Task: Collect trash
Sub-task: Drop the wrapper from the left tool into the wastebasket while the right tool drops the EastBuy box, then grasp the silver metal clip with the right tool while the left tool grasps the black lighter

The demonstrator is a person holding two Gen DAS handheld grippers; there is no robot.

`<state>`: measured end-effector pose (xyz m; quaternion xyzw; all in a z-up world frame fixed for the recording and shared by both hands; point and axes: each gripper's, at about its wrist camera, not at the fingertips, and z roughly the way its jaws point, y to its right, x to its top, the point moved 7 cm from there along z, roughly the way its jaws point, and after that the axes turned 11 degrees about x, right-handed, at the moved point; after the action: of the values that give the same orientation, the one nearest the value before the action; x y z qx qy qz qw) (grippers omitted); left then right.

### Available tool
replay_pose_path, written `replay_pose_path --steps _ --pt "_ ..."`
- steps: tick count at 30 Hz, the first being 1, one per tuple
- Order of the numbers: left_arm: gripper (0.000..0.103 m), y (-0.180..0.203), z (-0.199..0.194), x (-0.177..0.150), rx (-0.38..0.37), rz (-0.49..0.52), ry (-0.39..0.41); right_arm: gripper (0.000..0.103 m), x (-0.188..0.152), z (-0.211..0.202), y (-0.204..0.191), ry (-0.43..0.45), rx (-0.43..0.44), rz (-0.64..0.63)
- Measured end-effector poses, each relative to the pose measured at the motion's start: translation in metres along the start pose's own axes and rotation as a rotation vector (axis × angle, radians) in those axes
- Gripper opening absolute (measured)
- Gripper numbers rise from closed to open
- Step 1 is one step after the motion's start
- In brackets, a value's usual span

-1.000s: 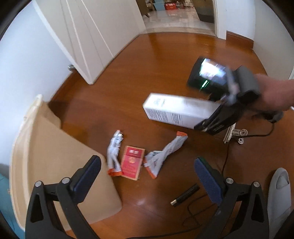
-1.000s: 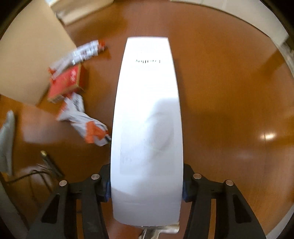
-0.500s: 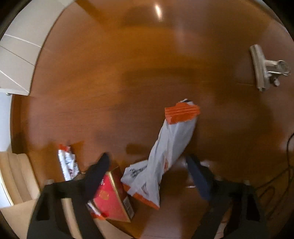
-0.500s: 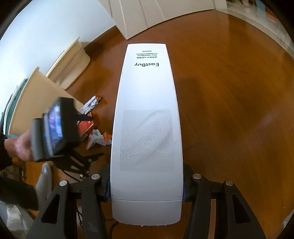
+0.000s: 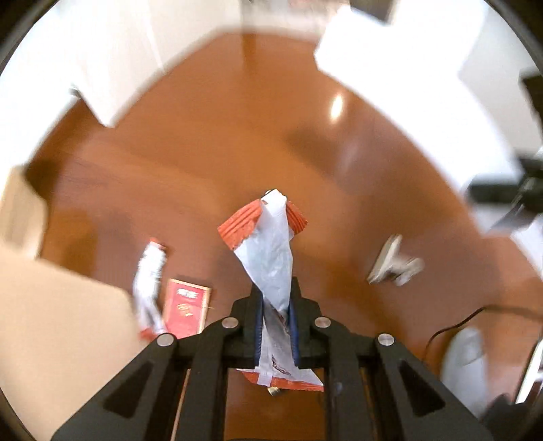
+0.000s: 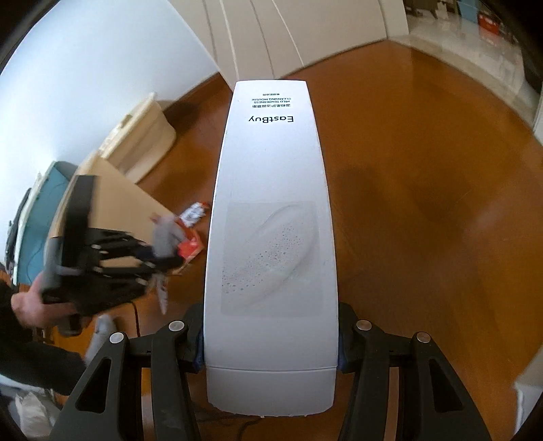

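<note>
A glossy reddish-brown wood floor [image 6: 424, 176] fills both views. In the right wrist view, white panelled doors [image 6: 271, 37] stand at the far side, beside a pale wall [image 6: 101, 61] on the left. Against that wall sits a cream lidded bin [image 6: 142, 142], with a flat cardboard sheet [image 6: 122, 203] nearer and a teal piece of furniture [image 6: 44, 203] at the far left. A tiled room [image 6: 468, 30] opens at the far right. In the left wrist view, a metal binder clip [image 5: 390, 261] lies on the floor to the right, blurred, and a dark cable [image 5: 475, 315] curls nearer.
</note>
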<state>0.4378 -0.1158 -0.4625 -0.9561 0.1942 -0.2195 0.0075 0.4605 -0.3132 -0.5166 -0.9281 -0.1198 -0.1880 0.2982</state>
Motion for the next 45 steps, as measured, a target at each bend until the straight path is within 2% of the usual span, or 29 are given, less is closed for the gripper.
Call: replay_pose_path --steps 2,3,5,6,8,9,11,12,13,15,17,20,23,26,29,33,36,39,40,42,44,45 --pt "0.012 -0.022 -0.056 0.015 0.012 -0.074 0.084 0.055 0.002 -0.032 -0.033 0.023 0.004 -0.01" --pt "0.012 -0.042 -0.098 0.018 0.023 -0.137 0.142 0.055 0.003 -0.047 -0.051 0.033 0.009 -0.02" --pt "0.012 -0.075 -0.144 0.021 0.064 -0.2 0.206 0.055 0.007 -0.072 -0.089 0.036 0.02 -0.046" --pt "0.013 -0.1 -0.166 0.017 0.097 -0.231 0.226 0.055 0.008 -0.082 -0.106 0.035 0.02 -0.063" --pt "0.015 -0.135 -0.178 0.007 0.15 -0.286 0.214 0.055 0.015 -0.104 -0.145 0.031 0.015 -0.115" --pt "0.019 -0.156 -0.18 -0.001 0.177 -0.326 0.197 0.055 0.018 -0.112 -0.16 0.031 0.018 -0.133" --pt "0.051 -0.195 -0.168 -0.018 0.214 -0.388 0.146 0.055 0.026 -0.123 -0.193 0.026 0.027 -0.168" --pt "0.091 -0.212 -0.164 -0.029 0.235 -0.412 0.108 0.055 0.03 -0.126 -0.207 0.02 0.029 -0.178" --pt "0.103 -0.22 -0.158 -0.037 0.237 -0.424 0.09 0.055 0.034 -0.126 -0.218 0.012 0.033 -0.184" --pt "0.103 -0.225 -0.156 -0.042 0.2 -0.45 0.047 0.055 0.042 -0.118 -0.246 -0.022 0.04 -0.196" --pt "0.103 -0.241 -0.174 -0.044 0.173 -0.497 0.06 0.055 0.044 -0.112 -0.268 -0.054 0.054 -0.207" --pt "0.103 -0.27 -0.199 -0.047 0.187 -0.567 0.078 0.055 0.06 -0.081 -0.303 -0.106 0.093 -0.199" --pt "0.103 -0.299 -0.242 -0.058 0.185 -0.715 0.11 0.055 0.074 -0.032 -0.329 -0.175 0.112 -0.183" --pt "0.103 -0.309 -0.271 -0.079 0.136 -0.825 0.155 0.056 0.082 0.037 -0.351 -0.235 0.121 -0.152" --pt "0.103 -0.326 -0.266 -0.089 0.163 -0.847 0.156 0.058 0.09 0.101 -0.364 -0.273 0.113 -0.077" --pt "0.103 -0.336 -0.256 -0.09 0.157 -0.854 0.129 0.067 0.095 0.15 -0.36 -0.349 0.048 -0.029" --pt "0.103 -0.338 -0.258 -0.087 0.15 -0.848 0.13 0.067 0.096 0.139 -0.354 -0.37 0.077 -0.033" --pt "0.103 -0.318 -0.264 -0.076 0.132 -0.793 0.156 0.074 0.098 0.098 -0.338 -0.332 0.048 -0.078" --pt "0.103 -0.308 -0.265 -0.072 0.129 -0.766 0.163 0.078 0.097 0.078 -0.313 -0.312 0.021 -0.077" --pt "0.103 -0.281 -0.26 -0.064 0.12 -0.7 0.168 0.08 0.086 0.055 -0.267 -0.302 -0.065 -0.092" --pt "0.103 -0.255 -0.25 -0.059 0.105 -0.656 0.165 0.08 0.061 0.048 -0.224 -0.343 -0.172 -0.188" --pt "0.103 -0.242 -0.245 -0.056 0.101 -0.635 0.162 0.079 0.045 0.049 -0.209 -0.374 -0.174 -0.224"
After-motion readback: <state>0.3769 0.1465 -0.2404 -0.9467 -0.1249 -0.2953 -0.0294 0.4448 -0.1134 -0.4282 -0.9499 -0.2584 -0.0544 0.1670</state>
